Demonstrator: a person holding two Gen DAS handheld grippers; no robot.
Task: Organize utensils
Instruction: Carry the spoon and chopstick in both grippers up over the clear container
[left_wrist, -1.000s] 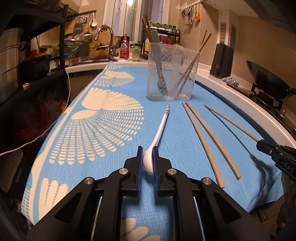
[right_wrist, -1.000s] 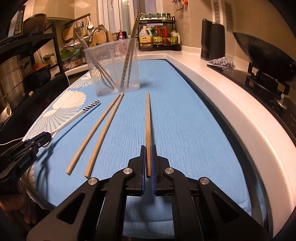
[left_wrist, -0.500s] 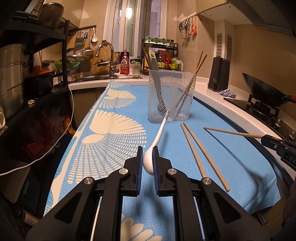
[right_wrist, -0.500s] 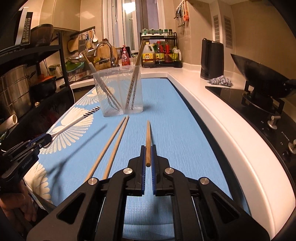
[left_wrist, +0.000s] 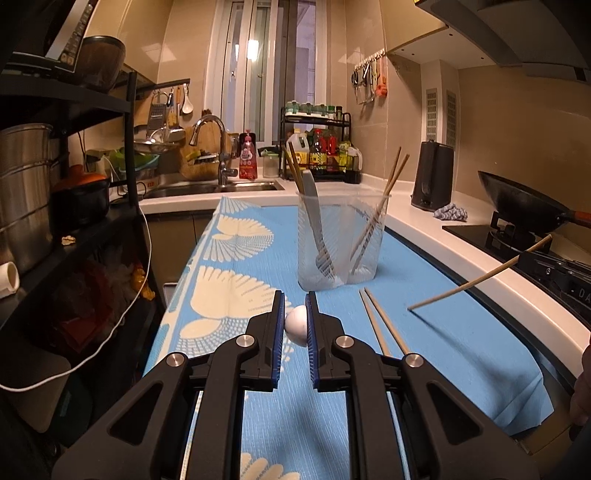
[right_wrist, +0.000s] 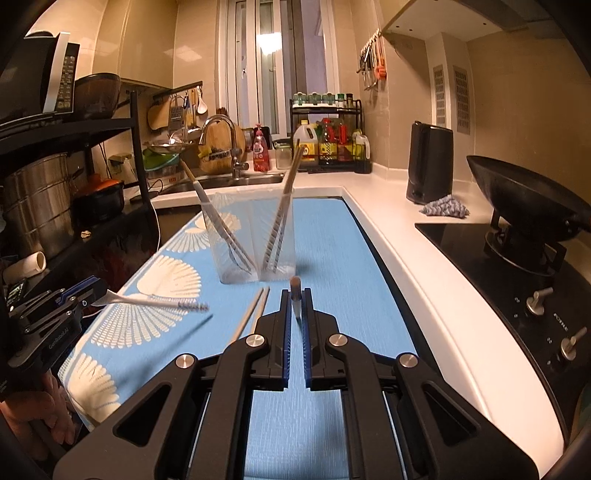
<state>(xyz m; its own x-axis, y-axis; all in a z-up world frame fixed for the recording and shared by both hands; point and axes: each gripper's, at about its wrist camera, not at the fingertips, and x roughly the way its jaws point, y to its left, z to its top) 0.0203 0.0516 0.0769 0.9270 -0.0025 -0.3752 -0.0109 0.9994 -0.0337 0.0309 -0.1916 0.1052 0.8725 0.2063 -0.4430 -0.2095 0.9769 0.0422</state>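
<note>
- The left gripper (left_wrist: 294, 325) was clamped on the bowl of a white spoon (left_wrist: 297, 325); in the right wrist view the spoon's striped handle (right_wrist: 192, 305) stood out level above the blue cloth (right_wrist: 332, 240).
- 1 second before, this spoon lay flat on the cloth with the same jaws already closed on its bowl — it had since been lifted clear.
- The right gripper (right_wrist: 295, 314) was clamped on 1 wooden chopstick (left_wrist: 480, 277), held in the air and slanting up toward the stove side in the left wrist view.
- That chopstick also lay on the cloth 1 second before; half a second before, its tip was already off the surface.
- 2 chopsticks (left_wrist: 384, 326) remained flat on the cloth, side by side, just in front of the clear cup (left_wrist: 341, 240).
- The cup stood upright on the cloth, holding a fork and several chopsticks leaning against its walls.
- Judgement: both picks were complete and both arms were at the carry stage — the next step was likely to drop each piece into the cup.
- Risk noted: the spoon was held only by its rounded bowl and could swivel; the long chopstick had to be tipped upright to enter the rim.
- 2 pieces would be left to collect.
</note>
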